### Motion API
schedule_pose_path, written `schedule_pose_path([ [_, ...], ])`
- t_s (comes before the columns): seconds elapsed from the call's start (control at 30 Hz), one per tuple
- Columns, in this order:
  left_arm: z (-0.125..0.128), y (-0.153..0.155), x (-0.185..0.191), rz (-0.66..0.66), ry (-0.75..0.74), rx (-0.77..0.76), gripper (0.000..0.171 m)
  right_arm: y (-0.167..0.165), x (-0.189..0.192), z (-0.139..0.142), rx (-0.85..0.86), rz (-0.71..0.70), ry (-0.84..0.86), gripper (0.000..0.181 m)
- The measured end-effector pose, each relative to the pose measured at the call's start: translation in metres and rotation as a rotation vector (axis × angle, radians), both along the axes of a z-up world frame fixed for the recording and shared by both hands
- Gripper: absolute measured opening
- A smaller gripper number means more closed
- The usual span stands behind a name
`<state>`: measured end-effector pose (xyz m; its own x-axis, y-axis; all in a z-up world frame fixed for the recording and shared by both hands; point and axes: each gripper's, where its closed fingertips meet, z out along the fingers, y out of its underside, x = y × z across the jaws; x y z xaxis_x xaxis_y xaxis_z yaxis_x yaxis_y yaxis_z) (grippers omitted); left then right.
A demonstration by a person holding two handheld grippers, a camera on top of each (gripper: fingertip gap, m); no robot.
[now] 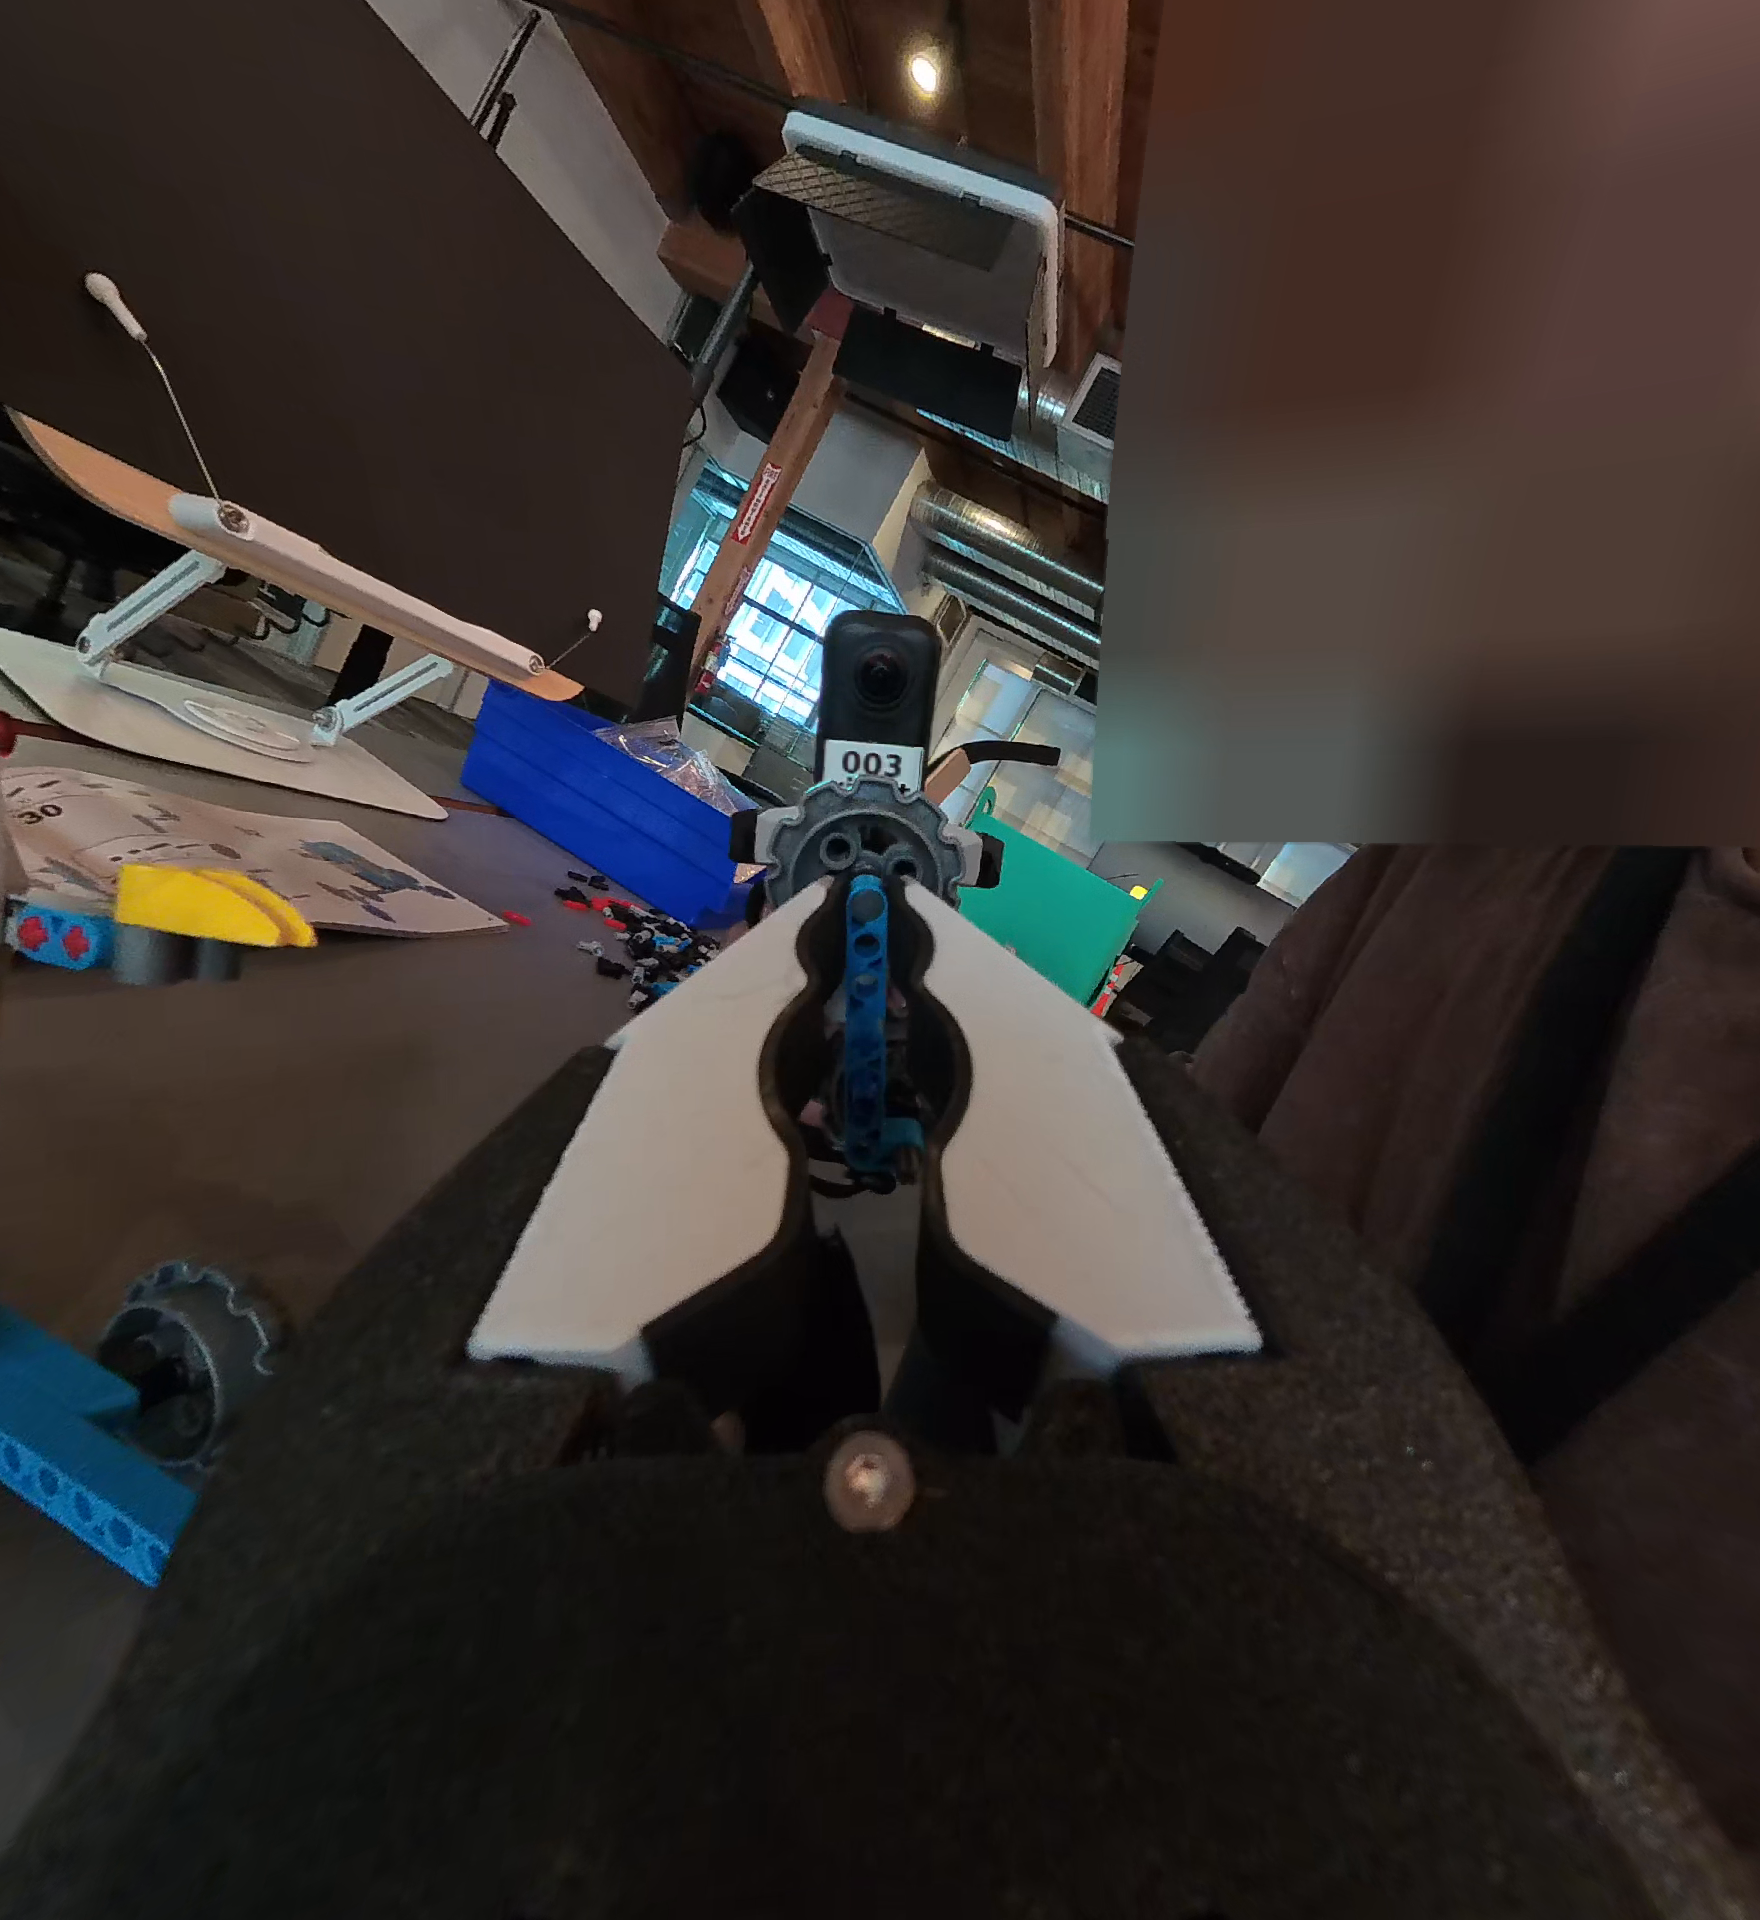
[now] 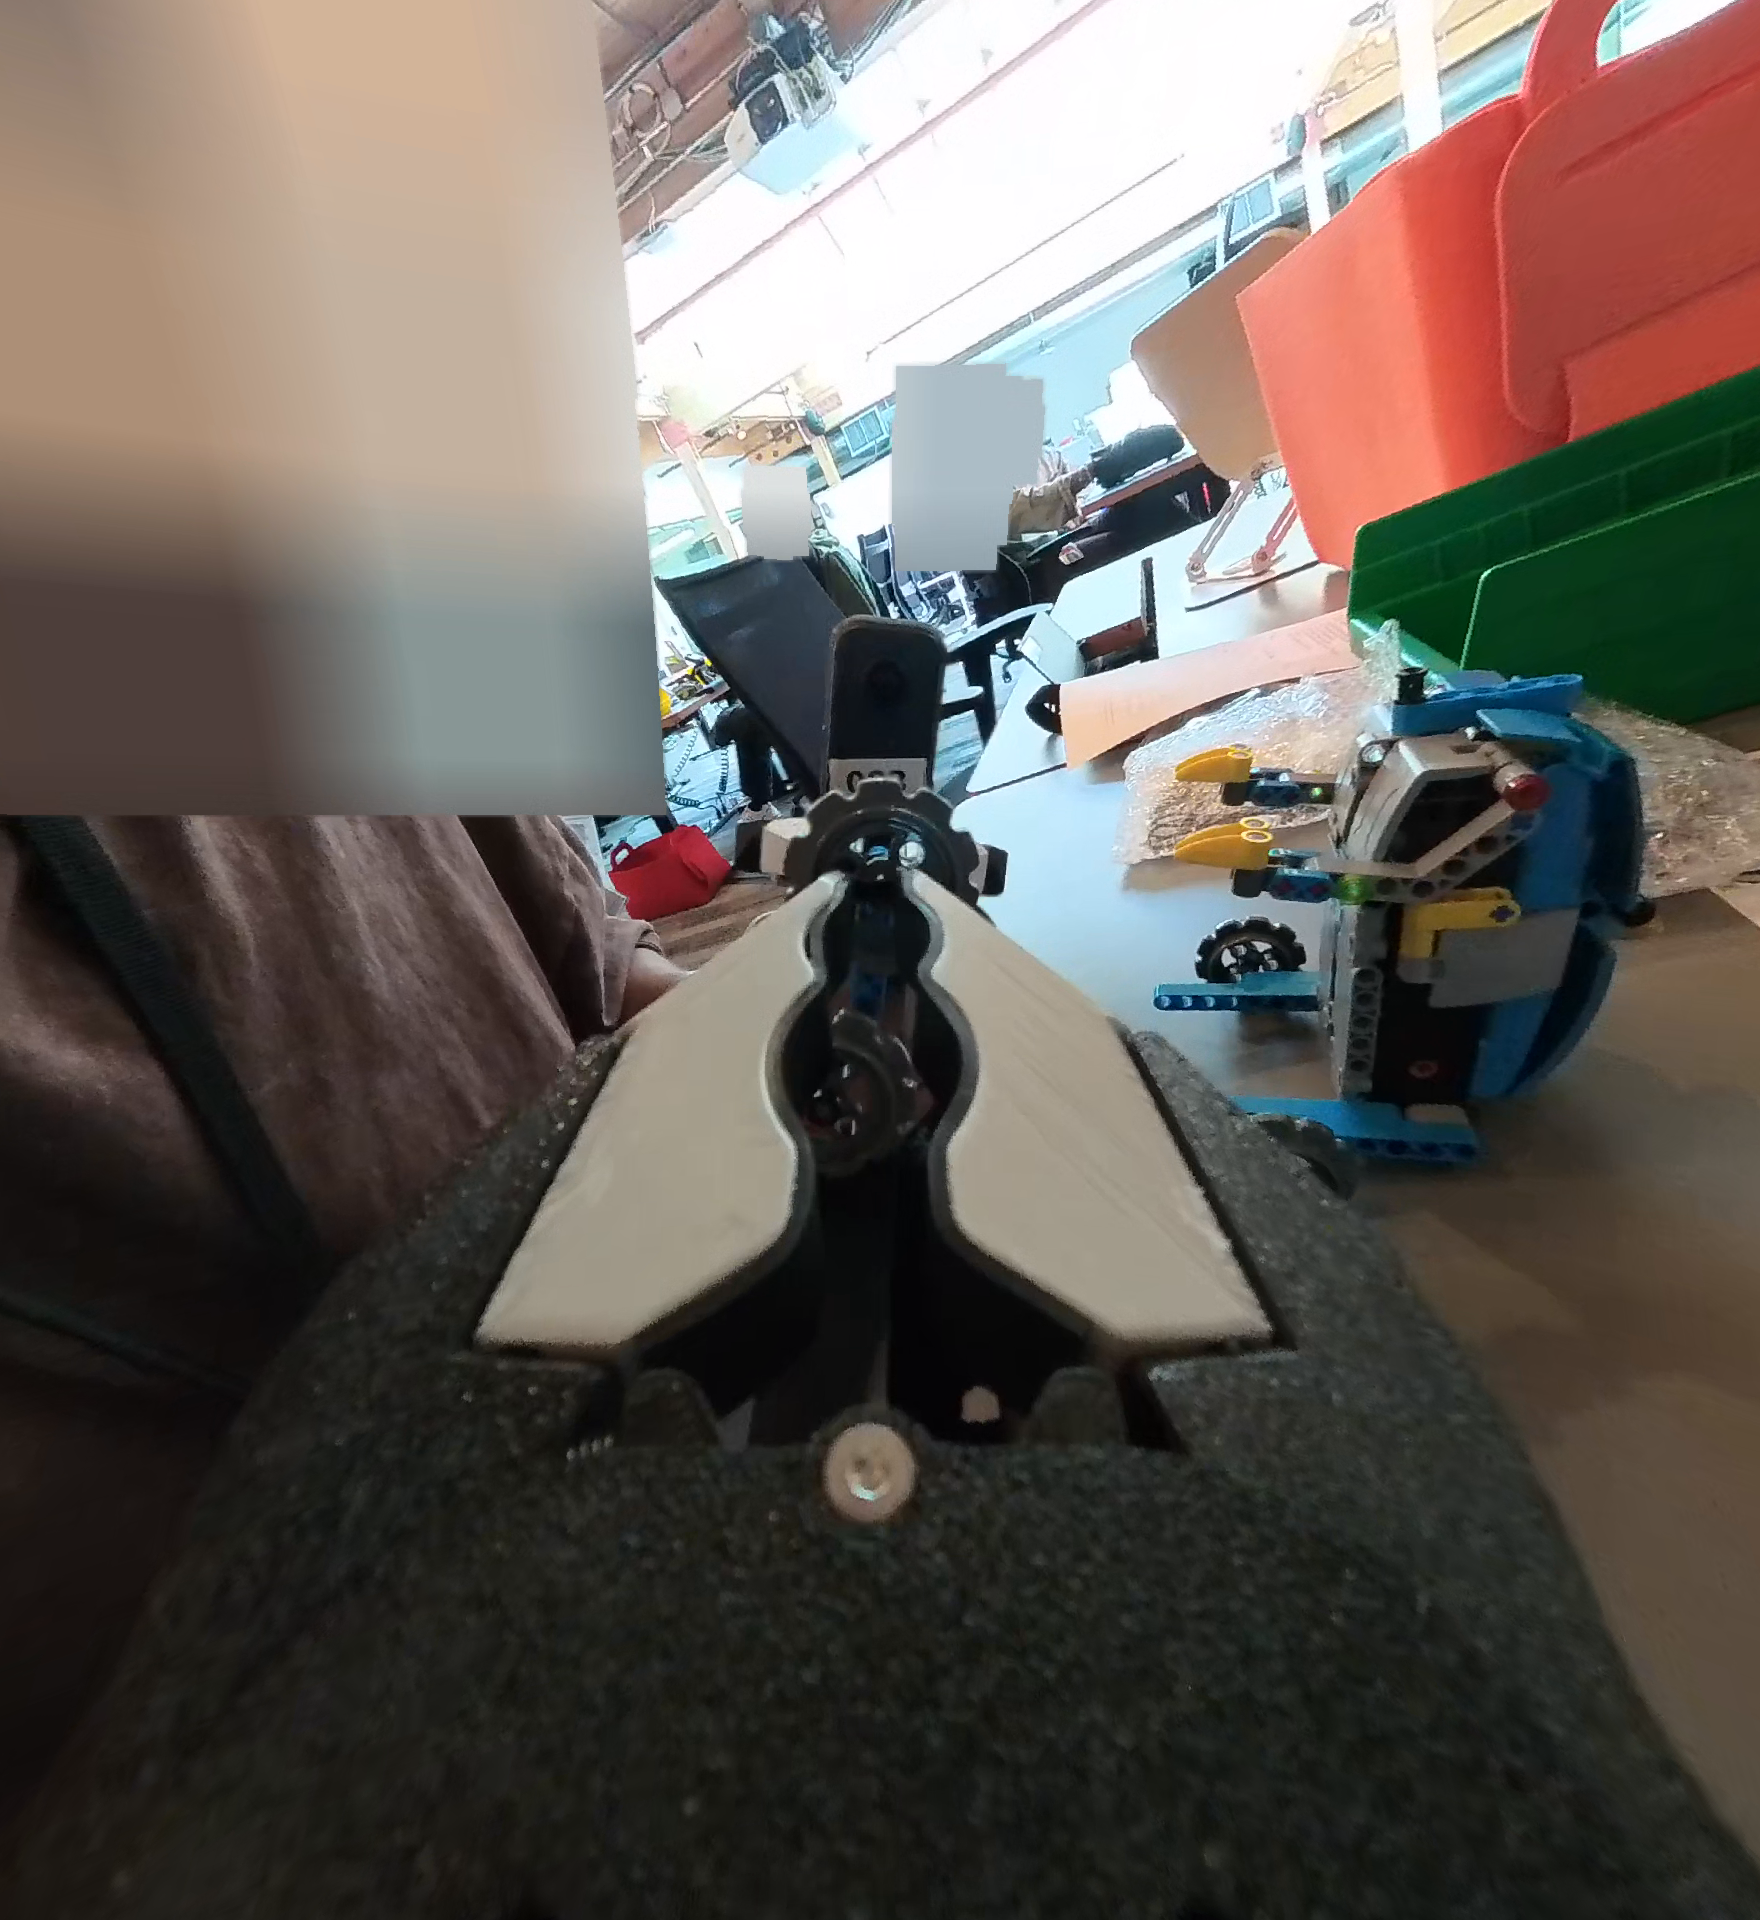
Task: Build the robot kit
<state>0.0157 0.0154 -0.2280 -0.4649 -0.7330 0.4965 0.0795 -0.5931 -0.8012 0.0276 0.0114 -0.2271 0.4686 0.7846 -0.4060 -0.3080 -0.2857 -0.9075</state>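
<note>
My left gripper (image 1: 860,896) is shut on a blue studless beam (image 1: 863,997) that runs along the gap between its white fingers. A grey toothed wheel (image 1: 860,847) sits at the beam's far end, just past the tips. My right gripper (image 2: 881,885) faces it tip to tip and is shut on the same small assembly. A second grey wheel (image 2: 865,1081) shows between its fingers and one wheel (image 2: 881,840) sits at its tips. Each view shows the other gripper's black camera (image 1: 876,675) behind the wheel. A blue and grey brick robot model (image 2: 1458,935) lies on its side on the table to the right.
A person in a brown top (image 1: 1478,1143) sits close behind the grippers. On the table are a blue bin (image 1: 585,779), an instruction booklet (image 1: 232,852), loose small parts (image 1: 647,935), a white stand (image 1: 315,582), a green bin (image 2: 1634,582), bubble wrap (image 2: 1250,727) and an orange seat (image 2: 1478,312). Both grippers' tips are close together, under 4 cm apart.
</note>
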Motion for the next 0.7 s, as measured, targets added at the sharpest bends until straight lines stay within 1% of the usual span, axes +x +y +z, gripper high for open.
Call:
schedule_pose_path([
  [0.17, -0.0002, -0.0016, 0.0011, -0.008, 0.001, -0.003, 0.006, 0.0019, 0.0034, 0.0012, -0.003, -0.011, 0.032, 0.007],
  [0.23, -0.0006, -0.0013, 0.0015, -0.011, 0.003, -0.008, 0.006, 0.0008, 0.0007, 0.0017, -0.019, 0.016, 0.051, 0.007],
  [0.37, -0.0012, -0.003, 0.0025, -0.006, 0.007, 0.008, 0.006, 0.0005, -0.0027, -0.0005, -0.016, 0.017, 0.032, 0.007],
  [0.7, 0.0005, -0.0001, 0.0006, -0.004, -0.004, -0.01, 0.006, 0.0004, -0.0024, -0.0015, -0.019, 0.025, 0.05, 0.007],
])
